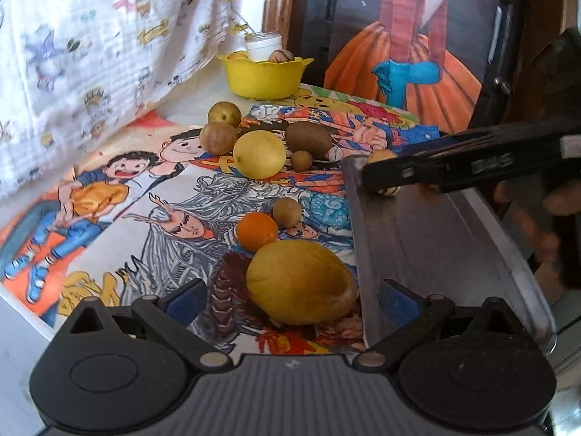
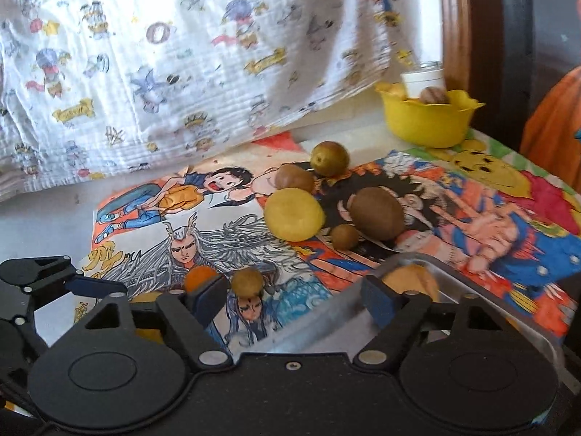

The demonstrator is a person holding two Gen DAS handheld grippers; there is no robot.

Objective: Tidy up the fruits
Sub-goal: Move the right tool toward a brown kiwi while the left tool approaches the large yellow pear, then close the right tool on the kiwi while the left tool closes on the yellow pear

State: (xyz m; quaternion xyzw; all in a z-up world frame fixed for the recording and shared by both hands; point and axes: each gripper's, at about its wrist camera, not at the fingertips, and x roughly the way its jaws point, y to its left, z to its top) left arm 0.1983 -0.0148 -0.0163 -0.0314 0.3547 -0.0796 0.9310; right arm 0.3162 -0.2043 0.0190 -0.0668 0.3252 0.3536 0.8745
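Several fruits lie on a cartoon-printed mat (image 1: 152, 196): a large yellow mango (image 1: 299, 283), an orange (image 1: 257, 230), a yellow lemon (image 1: 259, 153), a brown kiwi (image 1: 308, 138) and small brown round fruits. A steel tray (image 1: 435, 254) lies at the right. My left gripper (image 1: 290, 299) is open around the mango, right finger over the tray's edge. My right gripper (image 2: 290, 299) is open above the tray's far corner (image 2: 417, 259); in the left wrist view its black body covers a small tan fruit (image 1: 379, 156) on the tray. That fruit shows behind the right finger in the right wrist view (image 2: 412, 278).
A yellow bowl (image 1: 263, 74) holding a white cup and fruit stands at the back. A printed white cloth (image 1: 90, 36) hangs at the left. A painted picture (image 1: 406, 43) leans at the back right. The left gripper (image 2: 43, 279) shows at the left edge.
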